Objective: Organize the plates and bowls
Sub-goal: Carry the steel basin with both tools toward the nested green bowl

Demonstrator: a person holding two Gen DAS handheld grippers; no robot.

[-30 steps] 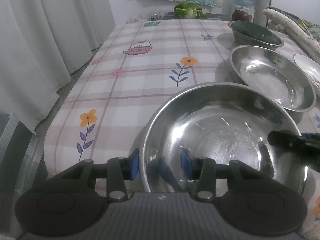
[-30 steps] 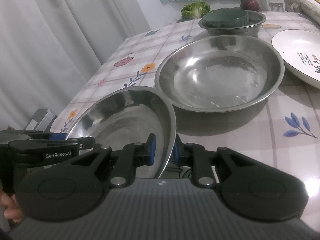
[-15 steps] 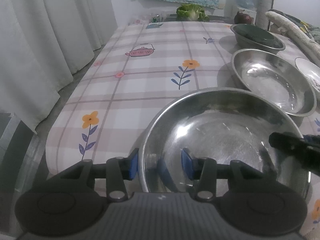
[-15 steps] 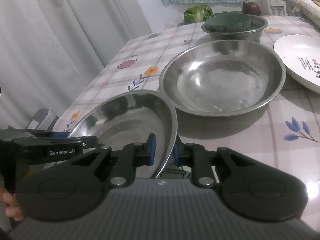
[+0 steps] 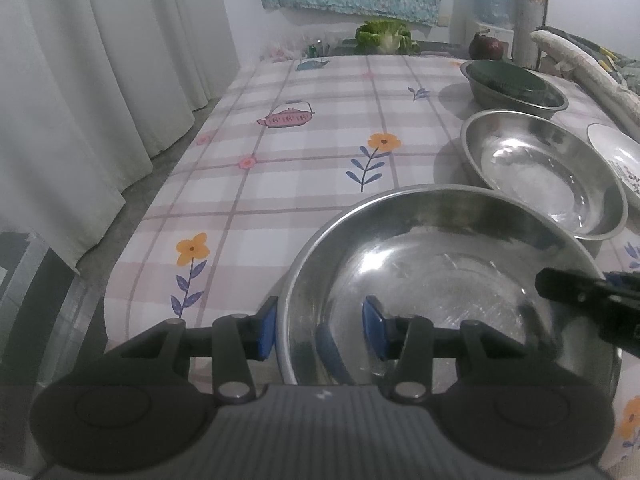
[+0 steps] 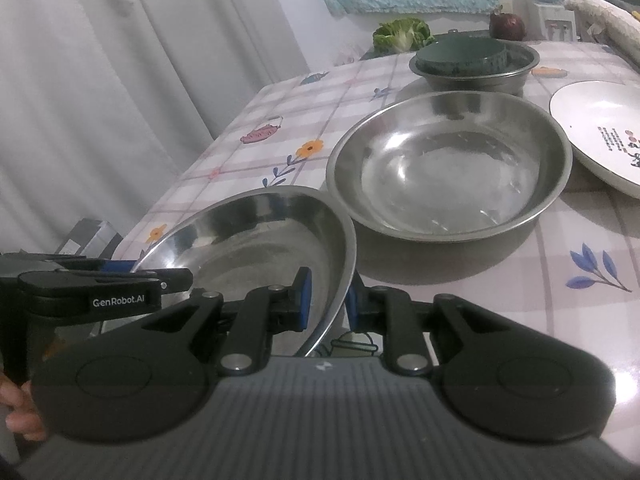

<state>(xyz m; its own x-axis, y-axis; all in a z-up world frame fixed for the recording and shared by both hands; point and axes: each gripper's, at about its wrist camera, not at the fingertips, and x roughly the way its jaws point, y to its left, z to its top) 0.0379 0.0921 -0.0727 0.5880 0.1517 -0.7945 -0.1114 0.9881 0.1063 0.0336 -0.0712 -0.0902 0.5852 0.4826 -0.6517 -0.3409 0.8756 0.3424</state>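
A large steel bowl (image 5: 440, 272) is held by both grippers above the near end of the table. My left gripper (image 5: 318, 330) straddles its near-left rim with a wide gap between the pads. My right gripper (image 6: 326, 300) is shut on its right rim (image 6: 344, 264). A second steel bowl (image 5: 540, 168) sits on the table just beyond; it also shows in the right wrist view (image 6: 448, 164). A white plate (image 6: 600, 128) lies to its right. A smaller steel bowl holding a dark green bowl (image 6: 472, 60) stands further back.
The table has a checked floral cloth (image 5: 320, 152). White curtains (image 5: 100, 80) hang along the left side. A cabbage (image 5: 384, 36) and a red onion (image 6: 506, 26) lie at the far end. Rolled cloth (image 5: 580, 60) lies at the far right.
The held steel bowl has risen a little and drawn back toward me. The other dishes have stayed put.
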